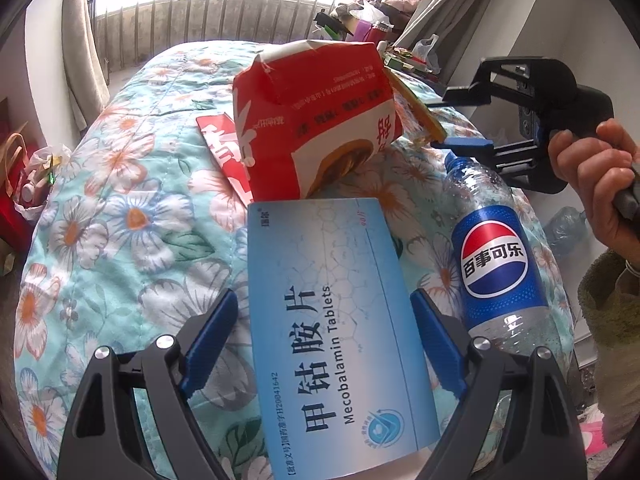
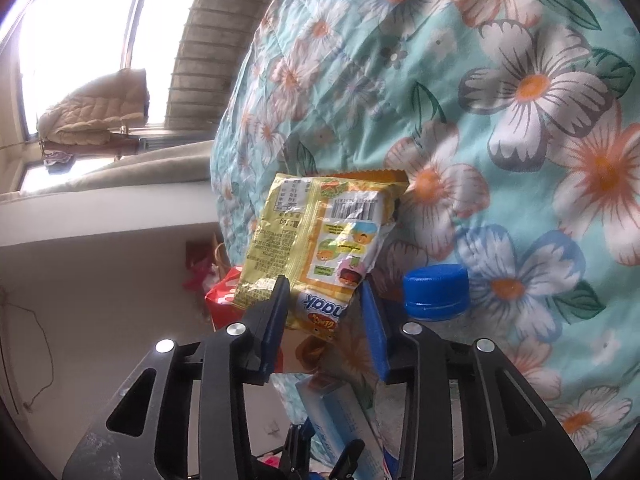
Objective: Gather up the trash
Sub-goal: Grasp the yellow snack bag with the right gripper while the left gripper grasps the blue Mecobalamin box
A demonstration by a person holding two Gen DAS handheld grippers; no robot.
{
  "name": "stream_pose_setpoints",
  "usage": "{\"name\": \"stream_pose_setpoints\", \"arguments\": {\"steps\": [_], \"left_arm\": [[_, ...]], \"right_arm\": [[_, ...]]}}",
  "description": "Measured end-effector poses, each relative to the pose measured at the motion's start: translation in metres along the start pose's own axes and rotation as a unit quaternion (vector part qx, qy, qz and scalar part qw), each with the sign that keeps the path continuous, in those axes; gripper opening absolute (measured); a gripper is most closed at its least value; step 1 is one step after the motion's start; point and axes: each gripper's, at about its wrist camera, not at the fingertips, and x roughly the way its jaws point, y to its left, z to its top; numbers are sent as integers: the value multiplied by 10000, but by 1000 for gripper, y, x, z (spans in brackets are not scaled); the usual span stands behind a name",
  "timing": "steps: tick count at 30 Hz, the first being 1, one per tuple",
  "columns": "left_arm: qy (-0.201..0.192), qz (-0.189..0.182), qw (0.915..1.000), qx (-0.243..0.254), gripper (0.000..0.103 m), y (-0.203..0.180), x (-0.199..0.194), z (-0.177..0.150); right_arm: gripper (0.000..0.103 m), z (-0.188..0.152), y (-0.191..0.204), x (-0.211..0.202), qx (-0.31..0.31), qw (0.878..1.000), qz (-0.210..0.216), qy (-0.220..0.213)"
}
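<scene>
A blue medicine box [image 1: 332,312] sits lengthwise between the pads of my left gripper [image 1: 323,296], which is shut on its sides. Beyond it a red and white carton [image 1: 312,120] lies tipped on the floral quilt [image 1: 120,220], over a flat red packet [image 1: 218,136]. To the right lies an empty Pepsi bottle [image 1: 496,256], its blue cap [image 2: 436,286] beside my right gripper's finger. My right gripper [image 2: 324,284] is shut on the lower end of a crumpled yellow snack wrapper [image 2: 320,220]. From the left wrist view that gripper [image 1: 442,120] pinches the wrapper [image 1: 420,112] just behind the carton.
A person's hand [image 1: 592,176] holds the right gripper's handle at the bed's right edge. Bags and clutter [image 1: 36,184] stand on the floor at the left. More clutter [image 1: 372,20] is piled past the far end of the bed, near a railing and window.
</scene>
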Motion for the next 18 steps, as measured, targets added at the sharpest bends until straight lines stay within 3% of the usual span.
{"name": "stream_pose_setpoints", "arguments": {"steps": [4, 7, 18], "left_arm": [[-13, -11, 10000, -25, 85, 2, -2, 1], [-72, 8, 10000, -3, 85, 1, -6, 2], [18, -29, 10000, 5, 85, -2, 2, 6]], "right_arm": [[10, -2, -6, -11, -46, 9999, 144, 10], [5, -4, -7, -19, -107, 9995, 306, -18], [1, -21, -8, -59, -423, 9954, 779, -370]]}}
